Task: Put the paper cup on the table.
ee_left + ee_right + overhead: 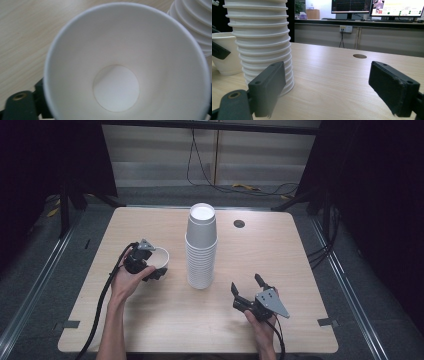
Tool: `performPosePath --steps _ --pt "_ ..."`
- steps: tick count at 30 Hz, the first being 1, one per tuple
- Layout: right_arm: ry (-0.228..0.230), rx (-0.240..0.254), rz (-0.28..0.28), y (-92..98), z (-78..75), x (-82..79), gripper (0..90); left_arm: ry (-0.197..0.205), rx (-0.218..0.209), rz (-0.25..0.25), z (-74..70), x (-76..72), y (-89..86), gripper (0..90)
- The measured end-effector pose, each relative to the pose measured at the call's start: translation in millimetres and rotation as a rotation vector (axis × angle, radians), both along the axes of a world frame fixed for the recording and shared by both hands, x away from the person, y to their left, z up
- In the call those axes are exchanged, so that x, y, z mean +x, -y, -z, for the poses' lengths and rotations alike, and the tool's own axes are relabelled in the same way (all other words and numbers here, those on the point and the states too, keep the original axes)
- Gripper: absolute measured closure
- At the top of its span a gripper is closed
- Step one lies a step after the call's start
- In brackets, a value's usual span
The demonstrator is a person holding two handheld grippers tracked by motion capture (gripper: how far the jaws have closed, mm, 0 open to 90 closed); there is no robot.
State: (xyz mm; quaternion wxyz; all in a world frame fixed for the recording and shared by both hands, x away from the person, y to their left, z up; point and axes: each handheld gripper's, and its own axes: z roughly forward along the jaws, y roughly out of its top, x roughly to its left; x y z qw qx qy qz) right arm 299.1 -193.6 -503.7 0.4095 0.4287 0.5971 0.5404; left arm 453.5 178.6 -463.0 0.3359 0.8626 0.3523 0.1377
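Cup [161, 257]: one white paper cup, upright on the table [150, 320], apart from the stack and well to its left; it sits at the tip of the left hand-held gripper.
Cup contents: empty; the left gripper view looks straight down into it [116, 87] and shows a bare white bottom.
Left hand-held gripper [156, 270]: jaws set against the cup's wall, one black jaw showing outside the rim; it looks like a grip on the cup, narrowed to its width.
Stack [201, 247]: tall column of nested cups, mouth down, standing between the two hand-held grippers, ahead of the right one.
Stack contents: nothing to see inside; the top is a closed cup base.
Right hand-held gripper [247, 287]: jaws wide apart, nothing between them, resting low by the table, aimed past the stack's right side [262, 45].
Progress: one cup appears separated from the stack and set upright; the many cups left in the stack are probably still to be dealt with.
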Motion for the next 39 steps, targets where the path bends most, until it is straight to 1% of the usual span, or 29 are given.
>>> performPosePath --steps 1,3,4,5,7,10,12,15,16,17,18,20,21,22,23,24,26,29,31,33,34,35,36,37,39 --pt "0.001 -0.001 0.000 0.0 0.0 -0.1 13.7 -0.002 -0.011 -0.003 0.7 -0.2 0.0 12.8" --pt "0.003 0.000 -0.001 -0.3 0.1 -0.1 13.7 0.000 -0.010 -0.005 1.2 -0.3 0.2 12.8" --pt "0.001 -0.001 0.000 -0.3 0.1 -0.2 13.7 0.000 0.000 -0.002 1.2 -0.7 0.2 13.0" --pt "0.002 -0.001 0.000 -0.1 0.0 -0.1 13.7 -0.001 -0.002 -0.004 1.5 -1.4 0.4 13.2" --pt "0.001 0.001 -0.001 -0.2 0.0 -0.2 13.7 0.010 -0.005 -0.004 2.8 -1.5 -0.2 13.2" --pt "0.004 0.001 0.000 -0.2 0.2 -0.2 13.7 -0.001 -0.020 -0.004 5.4 -1.7 -1.8 13.9" --pt "0.003 0.000 0.001 -0.2 0.1 -0.3 13.7 0.000 -0.012 -0.002 7.8 -2.6 -2.5 14.6" --pt "0.003 0.000 -0.001 -0.2 0.1 -0.3 13.7 -0.024 -0.050 -0.006 12.0 -2.0 -5.6 15.4" --pt "0.003 -0.001 0.000 -0.2 0.1 -0.3 13.7 -0.023 -0.036 -0.002 12.5 -1.8 -7.2 15.4" --pt "0.004 -0.002 0.001 -0.2 0.1 -0.3 13.7 -0.026 -0.046 -0.012 14.4 -2.7 -7.4 15.4" --pt "0.005 -0.001 -0.001 -0.3 0.2 -0.2 13.7 -0.024 -0.037 -0.010 15.2 -2.9 -8.8 15.5" --pt "0.006 -0.002 -0.002 -0.2 0.2 -0.1 13.7 -0.032 -0.041 -0.014 18.1 -4.4 -10.6 15.5" --pt "0.004 -0.002 -0.002 -0.2 0.1 -0.2 13.7 -0.031 -0.039 -0.013 19.3 -5.1 -10.9 15.5" --pt "0.006 -0.002 -0.003 -0.2 0.1 -0.1 13.7 -0.024 -0.023 -0.018 19.9 -6.8 -10.8 15.5" --pt "0.005 -0.001 -0.003 -0.3 0.2 -0.2 13.7 -0.027 -0.028 -0.017 21.1 -8.3 -10.1 15.5" --pt "0.004 -0.001 -0.004 -0.3 0.1 -0.1 13.7 -0.030 -0.022 -0.011 21.3 -9.0 -10.6 15.6" --pt "0.004 -0.001 -0.003 -0.3 0.1 -0.2 13.7 -0.024 -0.023 -0.017 22.5 -10.5 -11.8 15.6" --pt "0.007 -0.001 -0.002 -0.2 0.2 -0.3 13.7 -0.037 -0.047 -0.032 26.9 -13.1 -15.1 15.6" --pt "0.007 0.000 -0.003 -0.1 0.2 -0.3 13.7 -0.031 -0.044 -0.038 28.1 -15.8 -18.2 15.7" --pt "0.009 -0.003 -0.003 -0.2 0.2 -0.3 13.7 -0.020 -0.078 -0.054 28.2 -19.6 -21.4 15.7" --pt "0.007 -0.001 -0.003 -0.3 0.2 -0.3 13.7 -0.021 -0.093 -0.057 28.0 -21.8 -22.9 15.7" --pt "0.007 0.000 -0.002 -0.1 0.2 -0.3 13.7 -0.018 -0.096 -0.061 27.9 -25.2 -23.2 15.7" --pt "0.007 0.000 -0.003 -0.1 0.2 -0.3 13.7 -0.009 -0.080 -0.059 27.0 -29.1 -23.8 15.8" --pt "0.007 0.000 -0.002 -0.2 0.2 -0.4 13.7 0.003 -0.075 -0.057 26.5 -31.9 -24.2 15.9" --pt "0.008 -0.001 -0.002 -0.2 0.2 -0.4 13.7 0.010 -0.087 -0.059 25.7 -37.9 -24.4 16.0"
